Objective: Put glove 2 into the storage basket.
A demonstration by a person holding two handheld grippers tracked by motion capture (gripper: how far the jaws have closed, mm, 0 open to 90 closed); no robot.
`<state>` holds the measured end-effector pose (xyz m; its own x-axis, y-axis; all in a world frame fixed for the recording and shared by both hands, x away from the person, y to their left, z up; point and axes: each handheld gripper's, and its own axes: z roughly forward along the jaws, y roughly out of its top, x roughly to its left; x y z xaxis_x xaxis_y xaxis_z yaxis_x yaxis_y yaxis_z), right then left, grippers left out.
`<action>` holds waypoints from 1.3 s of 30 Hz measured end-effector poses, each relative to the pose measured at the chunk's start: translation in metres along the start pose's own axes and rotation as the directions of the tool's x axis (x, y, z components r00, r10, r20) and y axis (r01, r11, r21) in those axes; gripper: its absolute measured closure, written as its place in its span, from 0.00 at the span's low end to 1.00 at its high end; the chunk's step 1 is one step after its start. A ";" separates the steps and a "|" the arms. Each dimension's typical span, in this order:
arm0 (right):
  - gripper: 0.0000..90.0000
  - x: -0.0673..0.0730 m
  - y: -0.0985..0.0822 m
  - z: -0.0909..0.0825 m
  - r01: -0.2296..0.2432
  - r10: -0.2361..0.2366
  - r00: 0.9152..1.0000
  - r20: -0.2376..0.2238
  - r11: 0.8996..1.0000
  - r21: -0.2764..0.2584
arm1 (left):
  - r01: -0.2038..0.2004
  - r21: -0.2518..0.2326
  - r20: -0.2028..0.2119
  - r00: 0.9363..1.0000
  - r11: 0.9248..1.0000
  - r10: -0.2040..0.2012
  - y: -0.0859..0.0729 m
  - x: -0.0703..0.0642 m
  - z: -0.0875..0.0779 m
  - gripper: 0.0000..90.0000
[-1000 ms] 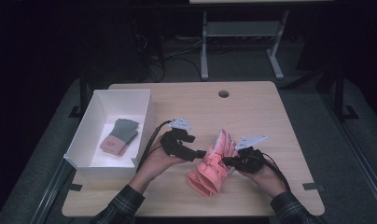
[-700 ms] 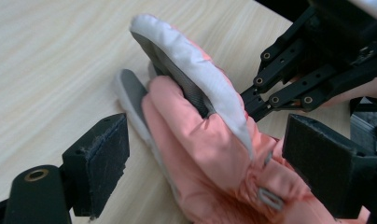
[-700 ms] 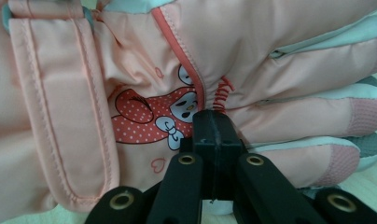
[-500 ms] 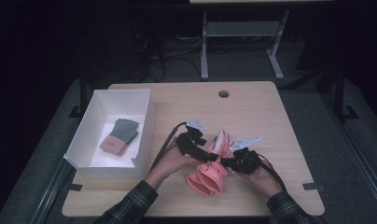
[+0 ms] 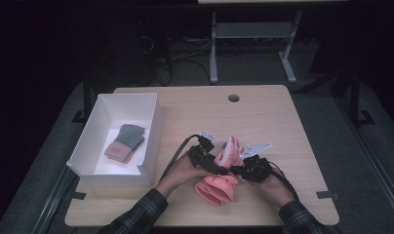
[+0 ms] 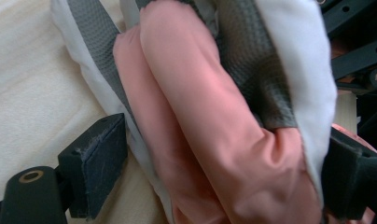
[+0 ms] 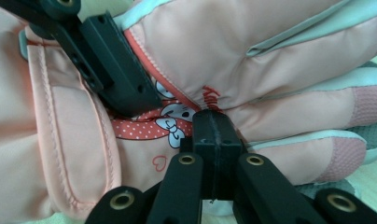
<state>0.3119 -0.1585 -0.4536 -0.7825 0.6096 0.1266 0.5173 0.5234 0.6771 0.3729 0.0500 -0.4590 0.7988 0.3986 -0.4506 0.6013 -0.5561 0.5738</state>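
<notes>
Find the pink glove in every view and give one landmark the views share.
High view: pink glove lies low centre on the table, between both hands.
Left gripper view: it runs from top centre to lower right.
Right gripper view: it spans the frame.
Shared landmark: the left gripper at the glove.

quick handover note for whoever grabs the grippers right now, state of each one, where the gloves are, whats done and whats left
Left gripper: fingers have just been opening and stand wide either side of the pink glove, not pressing.
Right gripper: fingers shut, tips against the glove's back; whether they pinch fabric is unclear.
The pink glove lies at the table's front middle, between both hands.
Done: one folded glove lies in the white box at left.
Left, probably: grip the pink glove and move it into the box.
</notes>
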 end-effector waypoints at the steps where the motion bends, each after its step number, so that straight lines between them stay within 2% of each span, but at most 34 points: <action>1: 1.00 0.000 0.000 0.000 -0.001 0.001 1.000 -0.002 1.000 -0.003 | 0.002 0.003 0.011 1.000 1.000 -0.002 -0.001 0.002 0.001 0.14; 2: 1.00 0.000 0.000 0.000 0.001 -0.001 1.000 -0.001 1.000 0.000 | 0.024 0.005 0.022 0.999 1.000 -0.024 -0.002 0.003 0.002 0.14; 8: 1.00 0.000 0.000 0.001 0.001 -0.001 1.000 0.000 1.000 -0.002 | 0.010 0.006 0.024 1.000 1.000 -0.011 -0.002 0.001 0.004 0.16; 13: 1.00 0.001 0.000 0.003 -0.002 0.002 1.000 0.003 1.000 -0.002 | 0.030 0.023 0.079 0.996 0.999 -0.032 -0.003 0.004 0.003 0.32; 15: 1.00 0.001 0.000 0.003 -0.001 0.001 1.000 0.005 1.000 -0.001 | 0.037 0.012 0.086 0.996 0.999 -0.038 -0.004 0.005 0.004 0.34; 16: 1.00 0.000 -0.001 0.003 0.005 -0.005 1.000 0.004 1.000 -0.009 | 0.038 0.020 0.090 0.995 0.999 -0.040 -0.005 0.007 0.002 0.41; 18: 1.00 0.000 0.000 0.003 -0.002 0.002 1.000 -0.002 1.000 -0.010 | 0.043 0.017 0.100 0.994 0.999 -0.045 -0.006 0.009 0.001 0.47; 21: 1.00 -0.001 -0.001 -0.001 0.012 -0.012 1.000 -0.002 1.000 -0.017 | 0.043 0.009 0.116 0.992 0.999 -0.044 -0.006 0.011 0.000 0.58; 23: 0.91 -0.003 -0.002 -0.006 0.002 -0.003 1.000 -0.019 0.999 -0.035 | 0.032 0.011 0.111 0.993 0.999 -0.033 -0.005 0.011 -0.001 0.62; 25: 0.75 -0.005 -0.004 -0.015 -0.016 0.013 0.999 -0.043 0.998 -0.066 | 0.038 0.004 0.111 0.993 0.999 -0.038 -0.004 0.010 -0.003 0.65; 27: 0.61 -0.005 -0.007 -0.024 -0.034 0.032 0.999 -0.030 0.995 -0.094 | 0.047 -0.016 0.116 0.992 0.999 -0.045 -0.003 0.008 -0.006 0.67; 28: 0.59 -0.007 -0.010 -0.030 -0.030 0.028 0.999 -0.020 0.993 -0.112 | 0.043 -0.019 0.113 0.993 0.999 -0.041 -0.002 0.007 -0.007 0.67; 31: 0.46 -0.013 -0.020 -0.046 -0.071 0.071 0.997 -0.002 0.985 -0.160 | 0.041 -0.033 0.099 0.994 0.999 -0.037 0.001 0.005 -0.014 0.68; 33: 0.39 -0.021 -0.026 -0.052 -0.088 0.092 0.996 0.013 0.981 -0.173 | 0.047 -0.046 0.088 0.995 0.998 -0.043 0.005 0.003 -0.022 0.68; 36: 0.31 -0.031 -0.036 -0.054 -0.113 0.123 0.991 0.046 0.977 -0.183 | 0.054 -0.067 0.072 0.996 0.996 -0.049 0.010 0.000 -0.039 0.68; 39: 0.27 -0.038 -0.041 -0.047 -0.123 0.136 0.988 0.074 0.979 -0.161 | 0.060 -0.094 0.066 0.996 0.994 -0.054 0.019 -0.004 -0.059 0.68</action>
<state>0.3042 -0.2311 -0.4525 -0.6770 0.7176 0.1639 0.5472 0.3417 0.7641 0.3822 0.0807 -0.4055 0.7618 0.3794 -0.5251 0.6477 -0.4602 0.6072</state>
